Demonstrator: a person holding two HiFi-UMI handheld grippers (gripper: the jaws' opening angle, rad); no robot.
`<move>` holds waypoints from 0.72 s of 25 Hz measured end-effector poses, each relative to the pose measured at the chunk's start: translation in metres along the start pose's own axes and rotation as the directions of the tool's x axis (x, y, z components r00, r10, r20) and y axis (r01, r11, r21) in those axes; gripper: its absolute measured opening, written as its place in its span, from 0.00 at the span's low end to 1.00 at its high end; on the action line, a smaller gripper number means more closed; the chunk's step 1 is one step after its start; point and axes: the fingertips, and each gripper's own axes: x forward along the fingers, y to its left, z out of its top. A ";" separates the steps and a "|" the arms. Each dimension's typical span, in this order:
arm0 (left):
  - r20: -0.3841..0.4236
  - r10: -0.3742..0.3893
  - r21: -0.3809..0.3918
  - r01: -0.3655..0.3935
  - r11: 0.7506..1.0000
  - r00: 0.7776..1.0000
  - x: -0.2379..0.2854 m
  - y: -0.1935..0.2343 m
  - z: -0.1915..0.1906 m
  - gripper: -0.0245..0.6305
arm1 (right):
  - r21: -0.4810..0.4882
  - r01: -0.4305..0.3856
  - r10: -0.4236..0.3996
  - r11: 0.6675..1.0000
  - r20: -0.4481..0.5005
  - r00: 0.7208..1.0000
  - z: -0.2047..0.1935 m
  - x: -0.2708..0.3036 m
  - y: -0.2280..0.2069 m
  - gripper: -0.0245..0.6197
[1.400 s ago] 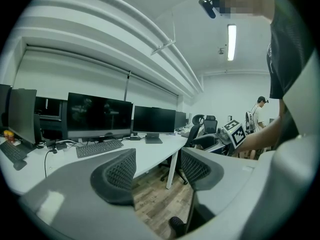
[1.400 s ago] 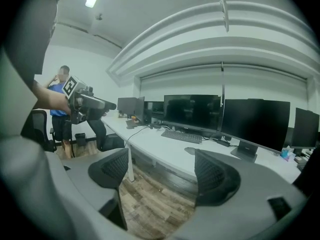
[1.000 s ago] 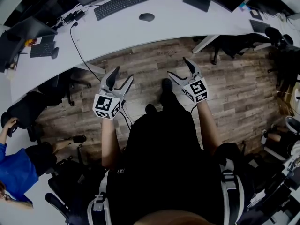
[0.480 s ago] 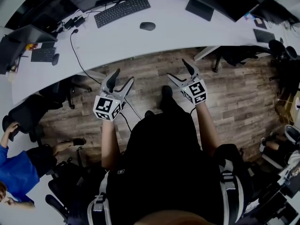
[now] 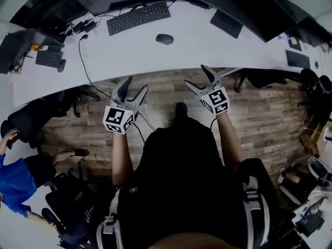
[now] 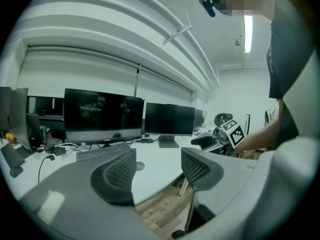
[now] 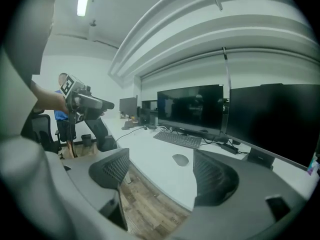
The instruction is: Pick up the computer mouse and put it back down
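Currently both tools hang in the air over the wooden floor (image 5: 259, 102), short of the white table (image 5: 207, 48), and neither touches anything. The left hand-held gripper (image 5: 135, 86) has its jaws spread wide, and its own view shows only table top and floor in the gap between the two mesh pads. The right hand-held gripper (image 5: 196, 77) is likewise spread apart with nothing held between its jaws; in the head view its tips lie just beside the table's near edge. The computer mouse (image 5: 164, 39) sits flat on the table, well ahead of both grippers and, sideways, between the two. In the right gripper view the mouse shows in the gap between the jaws, far off on the table top. In the left gripper view it peeps out just beside the left jaw's pad, partly hidden by it. A black keyboard (image 5: 138, 17) lies beyond the mouse and to its left, in front of a dark monitor (image 6: 103, 115). A black cable (image 5: 80, 53) runs across the table's left part and drops over the near edge. A smaller keyboard (image 5: 47, 58) lies at the far left of the table. A person in a blue top (image 5: 15, 183) is at the lower left of the head view, well apart from the grippers.
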 end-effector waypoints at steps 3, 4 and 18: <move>-0.001 0.032 -0.010 -0.032 0.999 0.999 0.012 0.003 0.003 0.46 | -0.013 -0.036 0.036 0.999 0.001 0.999 0.003 0.010 -0.014 0.66; -0.002 0.042 -0.013 -0.042 0.999 0.999 0.016 0.004 0.004 0.46 | -0.018 -0.048 0.048 0.999 0.001 0.999 0.004 0.014 -0.018 0.65; -0.024 0.111 -0.036 -0.111 0.993 0.994 0.052 0.011 0.006 0.46 | -0.043 -0.143 0.142 0.989 -0.024 0.990 -0.002 0.043 -0.055 0.65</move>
